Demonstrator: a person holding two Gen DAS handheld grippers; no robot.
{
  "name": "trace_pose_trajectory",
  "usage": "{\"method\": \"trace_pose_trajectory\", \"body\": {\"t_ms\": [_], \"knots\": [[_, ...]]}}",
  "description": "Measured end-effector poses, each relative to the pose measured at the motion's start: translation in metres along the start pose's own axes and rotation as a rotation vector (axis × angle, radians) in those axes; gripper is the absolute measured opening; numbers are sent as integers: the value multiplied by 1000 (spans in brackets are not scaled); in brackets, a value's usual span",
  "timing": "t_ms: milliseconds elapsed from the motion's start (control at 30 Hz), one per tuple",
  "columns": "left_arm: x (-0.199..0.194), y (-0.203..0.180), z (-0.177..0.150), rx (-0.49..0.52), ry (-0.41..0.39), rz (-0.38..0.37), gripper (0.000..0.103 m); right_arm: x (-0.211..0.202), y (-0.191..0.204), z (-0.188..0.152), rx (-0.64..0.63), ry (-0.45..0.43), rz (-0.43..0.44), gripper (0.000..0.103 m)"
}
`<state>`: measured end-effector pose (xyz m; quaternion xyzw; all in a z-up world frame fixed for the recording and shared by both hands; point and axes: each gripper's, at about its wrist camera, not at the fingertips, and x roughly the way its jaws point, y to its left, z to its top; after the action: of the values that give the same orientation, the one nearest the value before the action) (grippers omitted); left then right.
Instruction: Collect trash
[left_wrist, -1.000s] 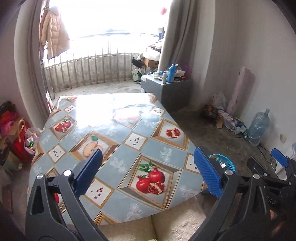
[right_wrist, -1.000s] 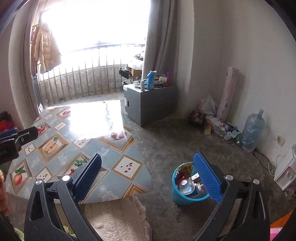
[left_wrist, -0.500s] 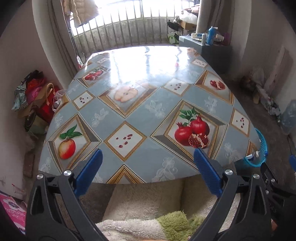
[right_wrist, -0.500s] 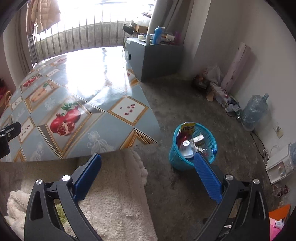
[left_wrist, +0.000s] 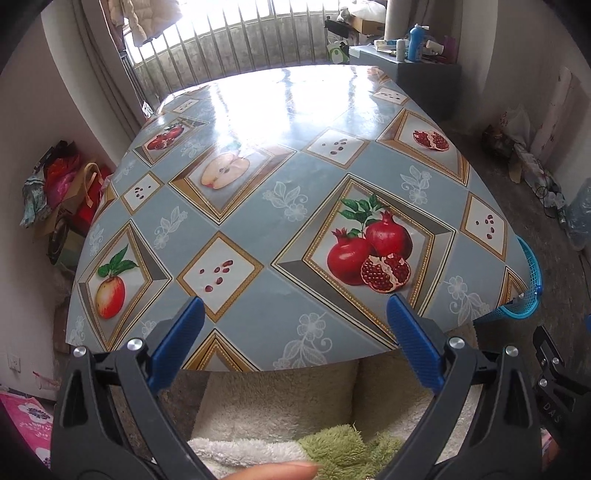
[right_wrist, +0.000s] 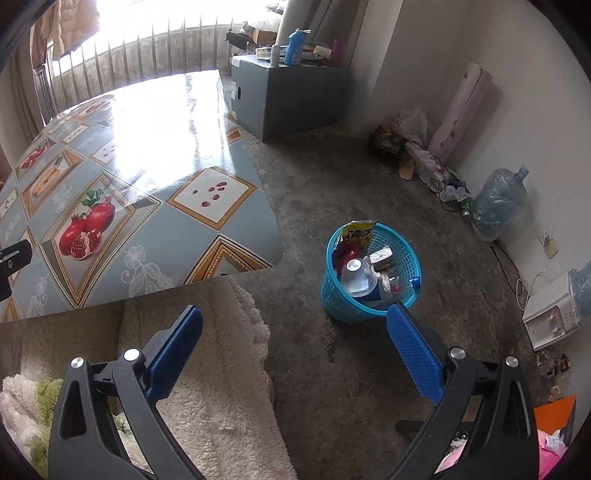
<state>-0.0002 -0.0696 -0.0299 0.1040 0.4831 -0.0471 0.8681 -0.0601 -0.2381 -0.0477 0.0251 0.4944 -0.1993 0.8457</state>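
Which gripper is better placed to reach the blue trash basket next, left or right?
Right, probably. The right gripper is open over the floor with the blue basket just ahead. The left gripper, also open, faces the table; only the basket's rim shows at its far right.

Left gripper and right gripper, jaws wide apart, empty.

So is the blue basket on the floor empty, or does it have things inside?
It has things inside. The blue basket stands upright and holds a yellow snack packet, a clear bottle and other wrappers.
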Motion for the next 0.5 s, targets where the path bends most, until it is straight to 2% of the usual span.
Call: {"method": "trace_pose_trajectory", "body": {"t_ms": [133,500], "knots": [[8,-2,10,13,6,-9,94,0,-3,0,3,1,-2,97],[4,-7,11,37,-6,-45,94,-8,-3,2,5,-17,-15,97]]}}
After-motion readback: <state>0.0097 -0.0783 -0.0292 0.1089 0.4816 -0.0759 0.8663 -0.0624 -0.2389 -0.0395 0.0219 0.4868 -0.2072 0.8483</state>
